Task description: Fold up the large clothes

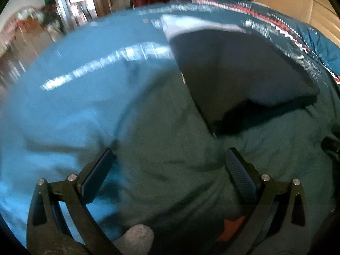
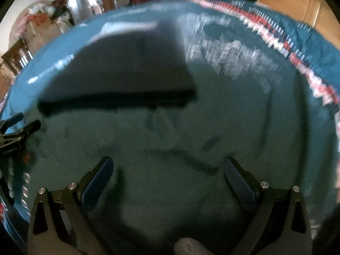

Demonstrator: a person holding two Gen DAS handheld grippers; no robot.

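Two fisheye views, both smeared by motion blur, look down on a wide teal blanket [image 1: 70,114] with a dark folded garment [image 1: 240,74] lying on top of it.

From the left wrist, the left gripper [image 1: 169,159] has its jaws spread wide, with only teal cloth between the blue pads and nothing held. The garment lies ahead and to the right of the fingers, well apart from them; its near edge throws a deep shadow onto the blanket, and a pale strip runs along its far edge. A band of red and white triangles [image 1: 274,23] curves across the blanket beyond it. This view alone shows a small orange patch [image 1: 231,227] low down beside the right finger, and a rounded grey shape at the bottom edge, too blurred to name. Dark mechanical parts show at the far right edge, hard to make out.

From the right wrist, the right gripper [image 2: 169,167] is likewise wide open over the blanket [image 2: 244,140], gripping nothing. Here the garment [image 2: 127,72] sits ahead and to the left, its long near edge facing the camera. Only this view shows the left gripper [image 2: 19,127] clearly, coming in at the left edge just below the garment's near left corner. The triangle band [image 2: 286,44] sweeps down the right side. A wooden chair [image 2: 17,57] and wooden cabinet doors [image 2: 284,2] stand beyond the blanket.
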